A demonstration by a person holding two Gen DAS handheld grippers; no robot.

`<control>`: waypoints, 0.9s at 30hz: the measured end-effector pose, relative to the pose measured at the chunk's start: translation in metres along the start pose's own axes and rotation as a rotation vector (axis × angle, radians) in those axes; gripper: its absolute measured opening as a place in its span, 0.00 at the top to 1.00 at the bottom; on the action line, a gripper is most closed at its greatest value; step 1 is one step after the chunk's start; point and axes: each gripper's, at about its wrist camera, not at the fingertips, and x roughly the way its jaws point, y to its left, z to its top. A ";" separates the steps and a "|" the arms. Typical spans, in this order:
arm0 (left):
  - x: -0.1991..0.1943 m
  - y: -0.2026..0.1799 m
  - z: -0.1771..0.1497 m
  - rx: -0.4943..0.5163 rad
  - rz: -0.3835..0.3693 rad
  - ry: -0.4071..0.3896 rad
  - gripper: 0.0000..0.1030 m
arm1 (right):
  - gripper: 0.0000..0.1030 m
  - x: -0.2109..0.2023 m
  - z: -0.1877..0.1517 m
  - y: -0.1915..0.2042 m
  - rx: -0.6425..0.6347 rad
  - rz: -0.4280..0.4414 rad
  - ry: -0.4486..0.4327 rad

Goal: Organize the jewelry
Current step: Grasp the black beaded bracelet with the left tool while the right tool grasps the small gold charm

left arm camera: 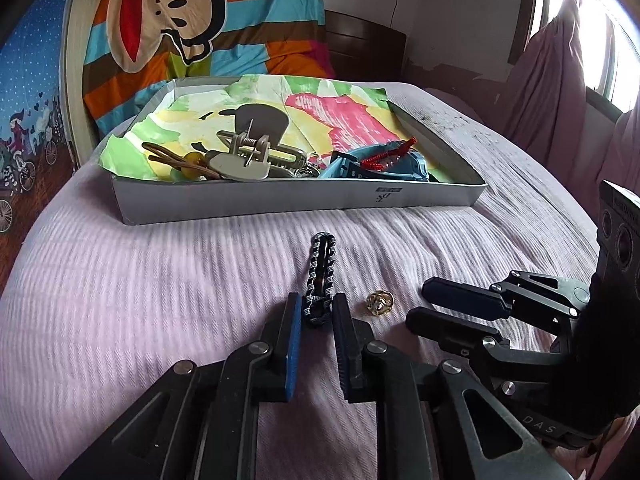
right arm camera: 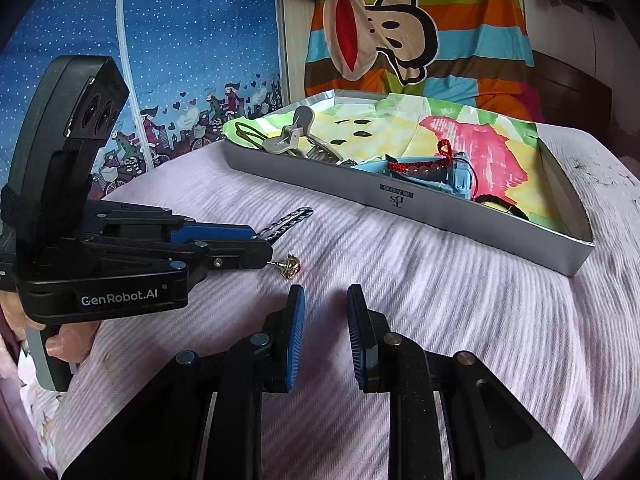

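Observation:
A black-and-grey braided bracelet (left arm camera: 320, 276) lies on the pink bedspread; it also shows in the right wrist view (right arm camera: 286, 222). My left gripper (left arm camera: 317, 312) is open, its fingers on either side of the bracelet's near end, not closed on it. A small gold earring (left arm camera: 379, 303) lies just right of it, also in the right wrist view (right arm camera: 290, 267). My right gripper (right arm camera: 325, 304) is open and empty, a little short of the earring. The grey tray (left arm camera: 280, 200) behind holds a blue watch (left arm camera: 376, 164), a red beaded bracelet (left arm camera: 386, 154) and a grey hair clip (left arm camera: 248, 148).
The tray (right arm camera: 440, 216) is lined with a colourful painted paper (left arm camera: 320, 112). A brown cord with yellow beads (left arm camera: 180, 160) lies at its left. A striped monkey-print quilt (left arm camera: 180, 32) and a headboard stand behind. The bed edge falls away at the right.

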 end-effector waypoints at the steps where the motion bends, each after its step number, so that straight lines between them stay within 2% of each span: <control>1: 0.000 0.002 0.000 -0.007 -0.003 -0.001 0.86 | 0.81 0.001 0.000 0.001 -0.002 0.002 0.001; 7: -0.001 0.005 -0.002 -0.029 0.006 -0.018 0.86 | 0.81 0.005 0.004 0.007 -0.025 0.013 0.010; 16: -0.008 0.028 -0.011 -0.136 -0.010 -0.051 0.86 | 0.81 0.014 0.011 0.015 -0.058 0.023 0.031; 26: -0.007 0.027 -0.015 -0.140 -0.010 -0.062 0.86 | 0.81 0.018 0.016 0.018 -0.062 0.013 0.037; 27: -0.007 0.027 -0.015 -0.141 -0.013 -0.063 0.86 | 0.85 0.018 0.015 0.018 -0.063 0.010 0.035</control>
